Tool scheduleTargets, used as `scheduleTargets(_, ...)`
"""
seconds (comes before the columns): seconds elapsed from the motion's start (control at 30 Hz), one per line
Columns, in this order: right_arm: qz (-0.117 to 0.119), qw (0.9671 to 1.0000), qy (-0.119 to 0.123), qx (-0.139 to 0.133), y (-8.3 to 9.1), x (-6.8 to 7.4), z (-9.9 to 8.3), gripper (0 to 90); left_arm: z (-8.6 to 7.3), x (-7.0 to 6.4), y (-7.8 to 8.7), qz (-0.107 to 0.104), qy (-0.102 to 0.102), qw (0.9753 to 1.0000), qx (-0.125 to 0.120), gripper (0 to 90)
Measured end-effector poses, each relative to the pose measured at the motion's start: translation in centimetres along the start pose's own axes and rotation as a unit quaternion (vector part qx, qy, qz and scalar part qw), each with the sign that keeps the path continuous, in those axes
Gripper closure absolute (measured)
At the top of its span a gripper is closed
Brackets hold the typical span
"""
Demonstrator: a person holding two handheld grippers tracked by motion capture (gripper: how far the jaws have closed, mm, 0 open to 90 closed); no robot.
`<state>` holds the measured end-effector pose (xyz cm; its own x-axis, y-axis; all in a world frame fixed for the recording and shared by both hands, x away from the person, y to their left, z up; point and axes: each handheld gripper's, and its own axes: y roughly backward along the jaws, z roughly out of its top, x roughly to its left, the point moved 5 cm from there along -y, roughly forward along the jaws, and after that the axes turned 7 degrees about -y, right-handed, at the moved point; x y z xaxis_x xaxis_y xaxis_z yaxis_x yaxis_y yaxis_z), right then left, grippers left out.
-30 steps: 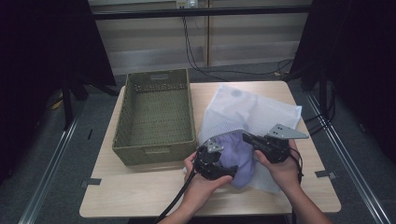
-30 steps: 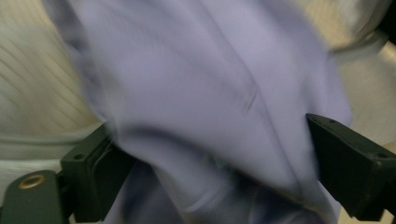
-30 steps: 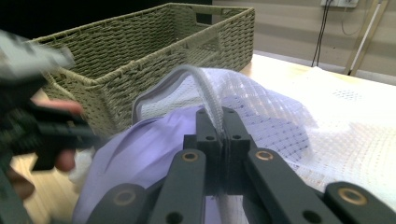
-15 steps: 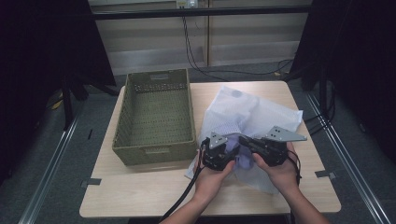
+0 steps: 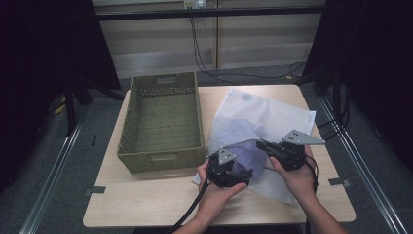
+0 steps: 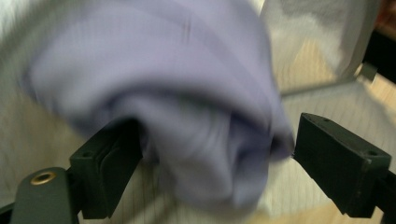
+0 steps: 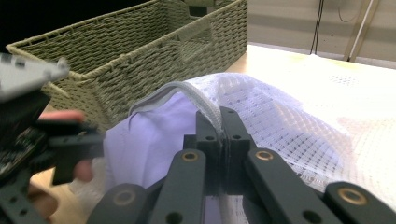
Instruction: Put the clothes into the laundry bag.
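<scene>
While both claws work the bag mouth:
Right gripper [image 7: 219, 122]: clamped on mesh bag [image 7: 289, 112] rim.
Left gripper [image 6: 205, 154]: jaws apart around lavender cloth [image 6: 187, 93].
Handling: likely soft, light; pinch bunched folds between the jaws.

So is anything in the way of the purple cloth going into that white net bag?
Nothing visible blocks it. The right gripper is shut on the mesh bag's rim, holding the mouth up. The purple cloth sits between the left gripper's open jaws, right at that opening, and part of it seems already under the mesh.
</scene>
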<state>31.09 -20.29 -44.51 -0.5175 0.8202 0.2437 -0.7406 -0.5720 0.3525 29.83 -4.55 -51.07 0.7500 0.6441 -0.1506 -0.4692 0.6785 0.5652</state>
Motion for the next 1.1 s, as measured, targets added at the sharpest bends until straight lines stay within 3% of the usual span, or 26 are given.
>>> scheduleTargets(0.03,0.000,1.0000,-0.002,0.001,0.0,0.0,0.0,88.8,-0.2,0.1,-0.3,0.006,-0.001,1.0000,0.008,19.2)
scheduleTargets(0.07,-0.001,1.0000,0.001,0.004,-0.2,0.2,-0.1,88.9,-0.3,0.0,-0.5,0.005,0.004,1.0000,0.007,38.5)
scheduleTargets(0.1,-0.001,1.0000,0.001,0.004,-0.2,0.2,-0.1,88.9,-0.2,0.1,-0.7,0.002,0.004,1.0000,0.006,38.5)
scheduleTargets(0.13,0.003,1.0000,0.004,0.008,-0.4,0.6,-0.2,88.9,0.0,0.1,-0.9,0.006,0.008,0.9999,0.002,66.1)
scheduleTargets(0.17,0.003,1.0000,0.004,0.008,-0.4,0.6,-0.2,88.9,0.3,0.0,-1.2,0.001,0.011,0.9999,-0.001,66.1)
scheduleTargets(0.2,0.006,0.9999,0.006,0.009,-0.5,0.9,-0.3,88.8,0.7,0.0,-1.5,-0.001,0.017,0.9998,-0.006,75.2)
scheduleTargets(0.27,0.011,0.9998,0.011,0.009,-0.6,1.3,-0.3,88.8,1.8,-0.4,-2.0,0.002,0.018,0.9995,-0.025,82.6)
scheduleTargets(0.33,0.013,0.9998,0.015,0.005,-0.5,1.7,-0.1,88.9,3.1,-0.8,-2.3,-0.015,0.042,0.9976,-0.053,83.3)
scheduleTargets(0.4,0.003,0.9997,0.022,-0.007,0.0,1.8,0.1,88.8,4.3,-0.8,-2.8,0.009,0.056,0.9946,-0.086,83.2)
scheduleTargets(0.43,0.005,0.9997,0.022,-0.009,0.1,1.8,0.1,88.9,4.5,-0.5,-3.2,0.021,0.059,0.9940,-0.090,82.7)
scheduleTargets(0.47,0.002,0.9998,0.017,-0.009,0.2,1.6,0.0,88.9,4.4,-0.1,-4.0,0.034,0.063,0.9945,-0.076,80.0)
scheduleTargets(0.5,-0.002,0.9999,0.013,-0.002,0.2,1.1,-0.4,88.9,4.3,0.0,-4.5,0.034,0.068,0.9948,-0.068,64.6)
scheduleTargets(0.53,-0.002,0.9999,0.013,-0.002,0.2,1.1,-0.4,88.9,4.0,0.0,-4.9,0.026,0.067,0.9960,-0.054,64.6)
scheduleTargets(0.57,-0.008,0.9999,0.012,0.001,0.2,0.7,-0.7,88.9,3.7,-0.2,-4.9,0.020,0.063,0.9970,-0.040,54.9)
scheduleTargets(0.6,-0.011,0.9998,0.012,0.007,0.2,0.3,-1.0,88.9,3.3,-0.6,-4.6,0.019,0.044,0.9983,-0.034,44.8)
scheduleTargets(0.63,-0.015,0.9998,0.007,0.010,0.2,-0.4,-1.3,88.9,2.9,-0.9,-3.9,0.019,0.020,0.9992,-0.028,31.3)
scheduleTargets(0.73,-0.018,0.9998,-0.004,0.010,0.3,-1.1,-1.4,88.8,1.6,-1.3,-1.5,0.004,-0.008,0.9999,-0.014,23.2)
scheduleTargets(0.83,-0.024,0.9997,0.000,0.007,0.4,-1.4,-1.1,84.9,0.4,-0.6,1.8,0.008,-0.041,0.9990,-0.013,18.9)
scheduleTargets(0.93,-0.019,0.9998,0.006,0.003,0.4,-1.1,-0.9,77.4,-0.9,1.0,4.8,0.033,-0.048,0.9982,-0.014,18.3)
scheduleTargets(1.0,-0.014,0.9999,0.007,0.001,0.3,-0.9,-0.7,77.7,-1.8,2.1,6.1,0.066,-0.056,0.9963,0.002,18.2)
scheduleTargets(1.03,-0.014,0.9998,0.011,0.001,0.3,-0.9,-0.6,78.5,-2.5,2.8,6.6,0.077,-0.053,0.9956,0.010,18.2)
scheduleTargets(1.1,-0.016,0.9998,0.015,-0.001,0.1,-0.7,-0.5,83.4,-3.5,3.5,6.7,0.079,-0.031,0.9962,0.020,18.3)
